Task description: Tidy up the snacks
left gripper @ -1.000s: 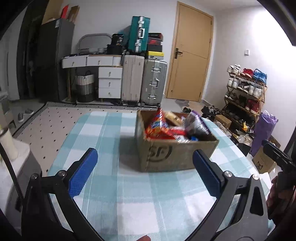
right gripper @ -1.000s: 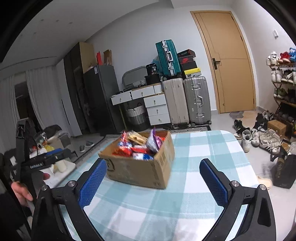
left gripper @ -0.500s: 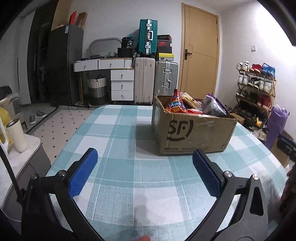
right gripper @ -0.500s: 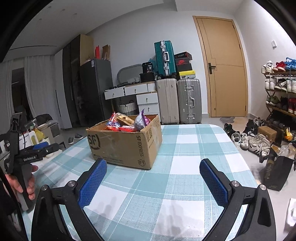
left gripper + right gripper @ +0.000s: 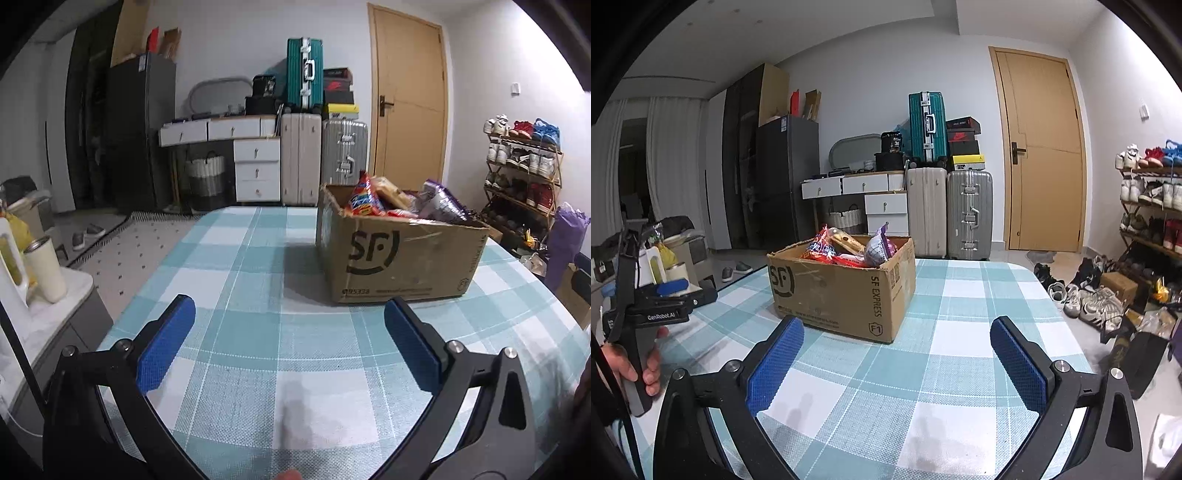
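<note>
On the counter [image 5: 258, 332], spread with a teal-and-white checked cloth, stands an open brown cardboard box [image 5: 399, 258] printed with a black "SF" logo, heaped with snack packets. From the left hand-held gripper [image 5: 290, 317] the box lies at about one o'clock, well apart from the blue pads; from the right hand-held gripper [image 5: 897, 339] it lies at about eleven o'clock, nearer but not touching. Both hand-held grippers are spread wide and hold nothing. In the right wrist view, the left one also shows at nine o'clock, held by the person's hand [image 5: 635, 365].

Poking above the rim are a red crinkly foil snack bag [image 5: 364, 201], a tan wrapped pastry-like packet [image 5: 391, 192] and a shiny purple foil bag [image 5: 439, 203]. These look light, soft and air-filled, so they should give under pressure, and the contents may crush. Foil is likely slippery; the crimped top seam, standing clear of the pile, seems the safest place to pinch, gently. The box itself looks stiff enough to stay put, though a snagged bag could drag its neighbours out.
</note>
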`<state>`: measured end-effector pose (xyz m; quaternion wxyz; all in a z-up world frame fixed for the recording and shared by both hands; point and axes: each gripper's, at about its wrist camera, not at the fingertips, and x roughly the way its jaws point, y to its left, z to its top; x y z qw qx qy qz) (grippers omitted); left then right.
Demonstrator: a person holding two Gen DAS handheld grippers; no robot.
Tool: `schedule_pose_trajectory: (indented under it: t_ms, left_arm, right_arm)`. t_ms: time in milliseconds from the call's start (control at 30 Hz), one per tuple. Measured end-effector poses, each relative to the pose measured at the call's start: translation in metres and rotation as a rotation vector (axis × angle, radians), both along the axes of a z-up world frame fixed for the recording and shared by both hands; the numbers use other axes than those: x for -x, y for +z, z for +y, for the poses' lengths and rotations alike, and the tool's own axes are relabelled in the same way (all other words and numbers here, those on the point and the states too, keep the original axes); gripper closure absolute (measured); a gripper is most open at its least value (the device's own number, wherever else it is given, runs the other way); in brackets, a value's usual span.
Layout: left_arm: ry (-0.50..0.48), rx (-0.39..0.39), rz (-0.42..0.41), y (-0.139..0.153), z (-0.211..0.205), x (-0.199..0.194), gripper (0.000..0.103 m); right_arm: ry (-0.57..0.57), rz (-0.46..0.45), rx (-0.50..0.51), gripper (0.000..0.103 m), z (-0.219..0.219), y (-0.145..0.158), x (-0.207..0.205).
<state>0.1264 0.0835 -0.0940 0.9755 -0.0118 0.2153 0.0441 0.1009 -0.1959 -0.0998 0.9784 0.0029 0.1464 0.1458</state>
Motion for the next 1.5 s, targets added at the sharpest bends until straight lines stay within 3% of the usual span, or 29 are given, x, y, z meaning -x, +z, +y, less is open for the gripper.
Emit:
schedule_pose_trajectory:
  t_ms: [167, 1500]
  left_arm:
    - [-0.022, -0.042, -0.030, 0.003, -0.009, 0.005, 0.001]
    - [-0.004, -0.024, -0.076, 0.008, -0.005, 0.020, 0.001]
  right_arm:
    - [0.002, -0.003, 0.013, 0.000, 0.003, -0.002, 0.000]
    - [-0.002, -0.005, 0.010, 0.000, 0.003, -0.003, -0.001]
